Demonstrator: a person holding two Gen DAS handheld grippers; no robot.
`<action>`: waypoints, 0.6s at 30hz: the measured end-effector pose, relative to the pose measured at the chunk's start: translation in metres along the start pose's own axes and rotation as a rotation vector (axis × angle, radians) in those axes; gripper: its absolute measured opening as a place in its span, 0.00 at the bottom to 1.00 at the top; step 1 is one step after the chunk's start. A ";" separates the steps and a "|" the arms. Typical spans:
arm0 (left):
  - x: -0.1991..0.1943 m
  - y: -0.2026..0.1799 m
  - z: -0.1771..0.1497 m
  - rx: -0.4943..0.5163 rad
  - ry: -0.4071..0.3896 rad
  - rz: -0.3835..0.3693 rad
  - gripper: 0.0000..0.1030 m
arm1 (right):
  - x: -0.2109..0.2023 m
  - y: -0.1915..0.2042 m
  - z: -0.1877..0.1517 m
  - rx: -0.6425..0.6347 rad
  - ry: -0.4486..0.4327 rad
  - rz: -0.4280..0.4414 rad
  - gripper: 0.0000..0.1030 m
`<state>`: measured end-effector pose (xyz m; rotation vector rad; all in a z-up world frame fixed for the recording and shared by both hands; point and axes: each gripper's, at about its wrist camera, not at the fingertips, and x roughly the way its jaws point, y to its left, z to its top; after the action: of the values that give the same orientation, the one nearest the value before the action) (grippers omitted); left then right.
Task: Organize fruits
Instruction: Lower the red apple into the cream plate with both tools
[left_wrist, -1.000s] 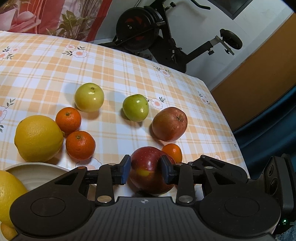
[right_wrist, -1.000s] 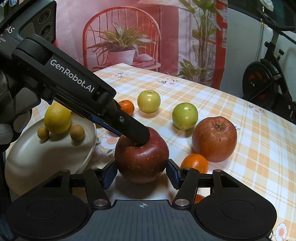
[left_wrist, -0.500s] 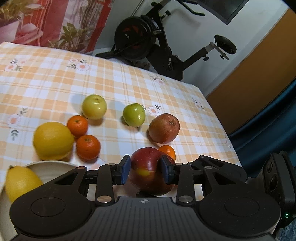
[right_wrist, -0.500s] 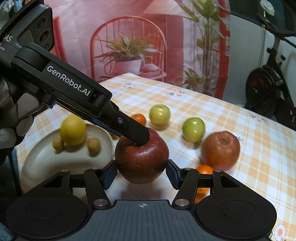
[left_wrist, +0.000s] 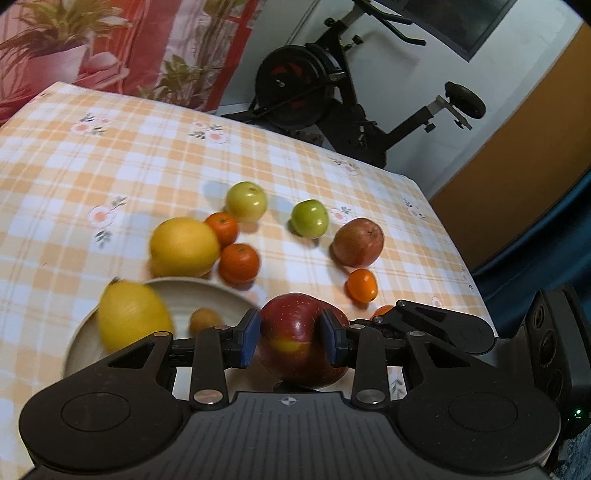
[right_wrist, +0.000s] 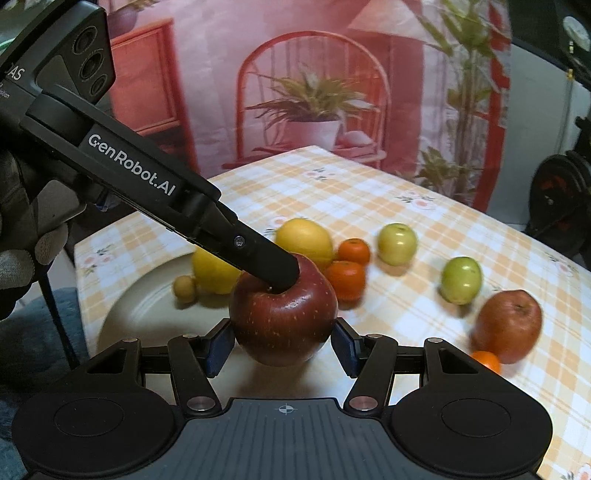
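A dark red apple (left_wrist: 295, 332) hangs just above the tablecloth by the plate's near edge, held by both grippers at once. My left gripper (left_wrist: 291, 339) is shut on it; in the right wrist view one of its fingers (right_wrist: 266, 262) presses into the stem dimple on the apple (right_wrist: 282, 317). My right gripper (right_wrist: 282, 343) is shut on the apple's two sides. The cream plate (left_wrist: 207, 286) holds a lemon (left_wrist: 133, 317) and a small brown fruit (left_wrist: 205, 321).
On the checked cloth lie a big yellow citrus (left_wrist: 184, 247), two tangerines (left_wrist: 239, 263), a yellow-green apple (left_wrist: 246, 201), a green apple (left_wrist: 310, 218), a reddish apple (left_wrist: 358, 242) and a small orange (left_wrist: 362, 284). An exercise bike (left_wrist: 325, 96) stands past the table's far edge.
Both grippers have risen with the apple between them and shifted toward the plate. More of the plate and its lemon now shows. Neither grip has altered.
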<state>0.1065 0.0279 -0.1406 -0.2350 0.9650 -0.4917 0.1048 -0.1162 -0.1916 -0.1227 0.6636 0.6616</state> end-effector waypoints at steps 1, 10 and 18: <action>-0.002 0.003 -0.002 -0.008 0.000 0.003 0.36 | 0.002 0.004 0.001 -0.006 0.006 0.009 0.52; -0.019 0.024 -0.025 -0.070 0.012 0.059 0.36 | 0.019 0.035 -0.001 -0.043 0.056 0.103 0.52; -0.033 0.044 -0.041 -0.144 0.012 0.124 0.36 | 0.038 0.059 -0.001 -0.103 0.106 0.184 0.52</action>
<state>0.0697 0.0835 -0.1577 -0.2998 1.0211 -0.3110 0.0913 -0.0495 -0.2096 -0.1948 0.7483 0.8719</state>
